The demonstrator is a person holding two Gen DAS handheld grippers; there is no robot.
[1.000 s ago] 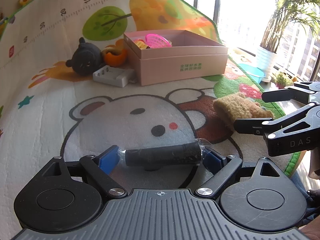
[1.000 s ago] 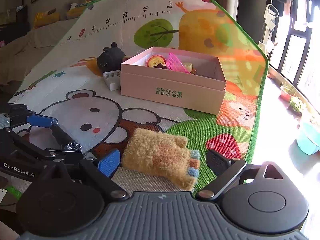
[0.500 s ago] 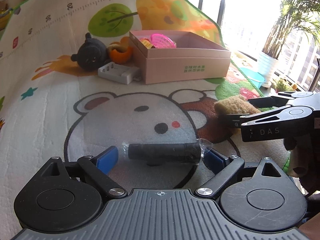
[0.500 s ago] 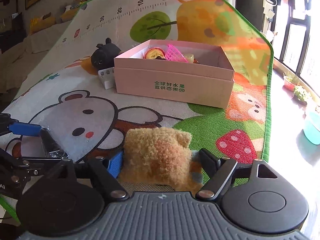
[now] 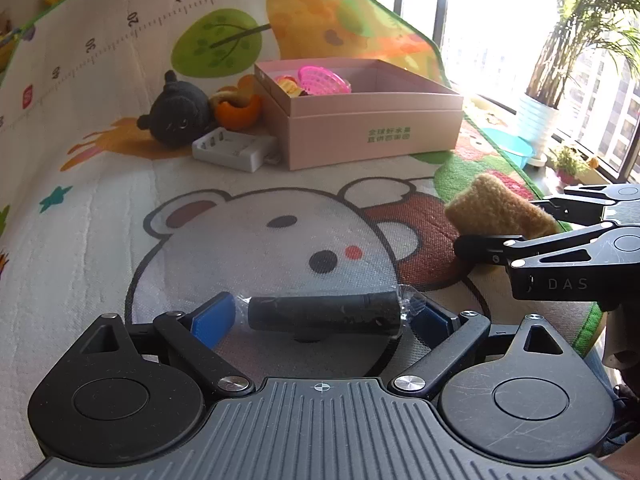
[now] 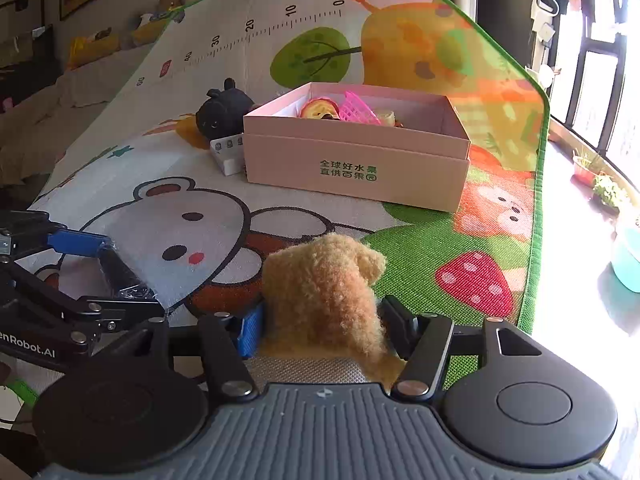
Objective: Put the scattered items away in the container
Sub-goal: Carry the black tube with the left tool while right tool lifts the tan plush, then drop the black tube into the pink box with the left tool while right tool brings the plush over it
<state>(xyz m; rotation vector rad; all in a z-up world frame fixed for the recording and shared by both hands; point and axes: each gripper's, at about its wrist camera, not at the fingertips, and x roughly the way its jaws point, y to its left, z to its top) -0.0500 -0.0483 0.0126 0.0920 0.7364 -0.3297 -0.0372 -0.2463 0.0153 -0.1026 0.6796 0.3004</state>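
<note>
1. My right claw (image 6: 322, 330) has just been closing on the fuzzy brown toy (image 6: 324, 296). The pads squeeze it from both sides, so the toy bunches up between them.
2. My left claw (image 5: 324, 318) is wide open. The black tube (image 5: 324, 314) in clear wrap lies between its blue pads (image 5: 214, 316). I cannot tell if the pads touch the tube ends.
3. The tube lies crosswise, its long side running from one pad to the other, so I think the claw would pinch it end to end.
4. Both claws are low over the mat (image 5: 100, 208), side by side. The right one is just beside the left.
5. The pink box (image 6: 356, 164) is ahead of both claws, well apart from them. It is open on top and already has a pink basket (image 6: 358, 108) and some toy food inside.
6. From the right claw the box is straight ahead. I think that claw is nearer, and its toy looks ready to go first.
7. The mat between the claws and the box is bare, so there is room to move.
8. The near wall of the box stands up, so I think the toy must go up and over it.
9. A black plush (image 5: 178, 116) and a white tray (image 5: 236, 148) sit by the left side of the box. I should keep away from them.
</note>
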